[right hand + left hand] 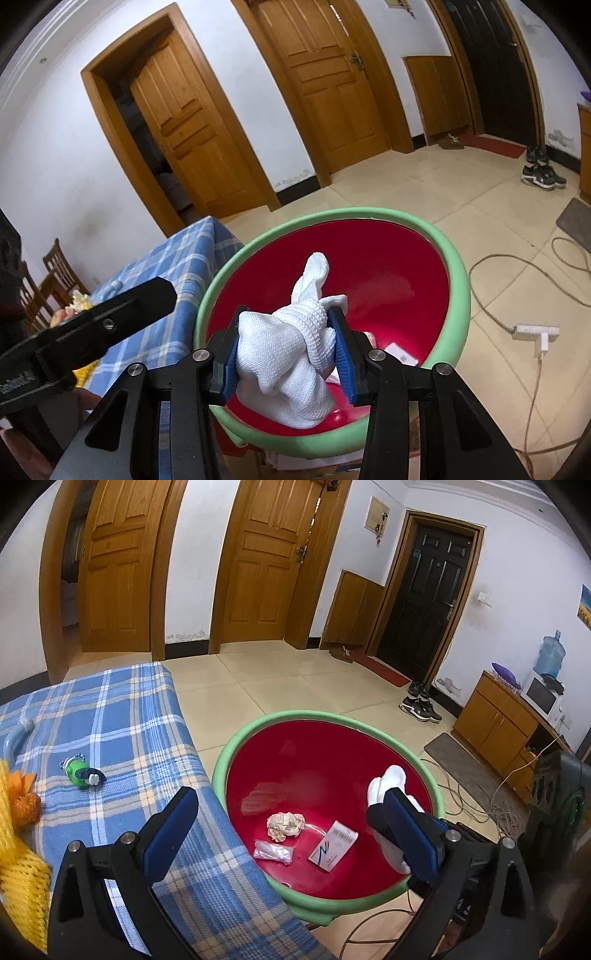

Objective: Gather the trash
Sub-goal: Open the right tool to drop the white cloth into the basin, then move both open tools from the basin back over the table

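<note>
— While the white cloth [291,354] sits bunched between the blue pads [341,350] of the right gripper [286,350], where exactly is it?

— Directly over the red basin [388,266] with the green rim [458,280]. Both pads touch the cloth, one on each side, and a twisted end of it sticks up past the fingertips. Whether the pads squeeze it firmly I cannot tell; they are partly apart, with the cloth filling the gap.

— And inside the basin?

— On its red bottom lie a crumpled paper ball [284,824], a clear plastic wrapper [272,852] just beside it, and a small white carton [333,845] with blue print. They lie close together but apart from one another.

— The left gripper [291,829]?

— Its jaws stand wide apart with nothing between them. One finger hangs above the checked blue cloth [122,716] covering the table, the other above the basin's near side, close beside the right gripper and its cloth.

— Surroundings?

— The basin's rim touches the table edge. On the table lie a green toy [82,773] and something of yellow knit [18,867] at the near corner. Beyond is a tiled floor [295,686] with cables [517,295], a white power strip [533,329] and dark shoes [421,707] by a black door [424,602].
</note>
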